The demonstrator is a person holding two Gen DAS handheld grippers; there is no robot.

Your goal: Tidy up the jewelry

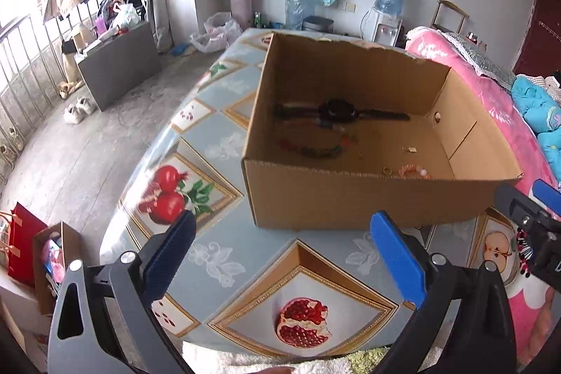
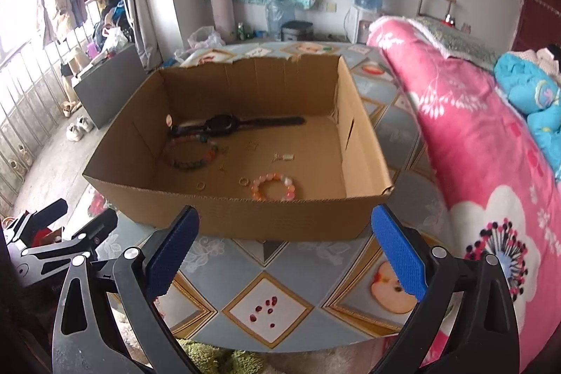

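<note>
An open cardboard box (image 1: 350, 202) (image 2: 266, 216) stands on the table with a fruit-patterned cloth (image 1: 245, 255) (image 2: 270, 269). Inside lie a black watch (image 2: 224, 123) (image 1: 336, 113), a multicoloured bead bracelet (image 2: 191, 155) (image 1: 315, 148), a pink bead bracelet (image 2: 273, 186) (image 1: 415, 171), small gold rings (image 2: 200, 185) and small earrings (image 2: 285, 157). My left gripper (image 1: 284, 255) is open and empty, in front of the box's near wall. My right gripper (image 2: 285, 251) is open and empty, also before the near wall. The right gripper shows at the left wrist view's right edge (image 1: 533, 216).
A pink flowered blanket (image 2: 473, 146) (image 1: 491, 100) lies right of the table. A red bag (image 1: 21, 244) and an open carton (image 1: 52, 262) stand on the floor at left. A grey cabinet (image 1: 115, 69), shoes (image 1: 79, 109) and a clothes rack stand further left. A towel (image 1: 280, 361) lies at the near edge.
</note>
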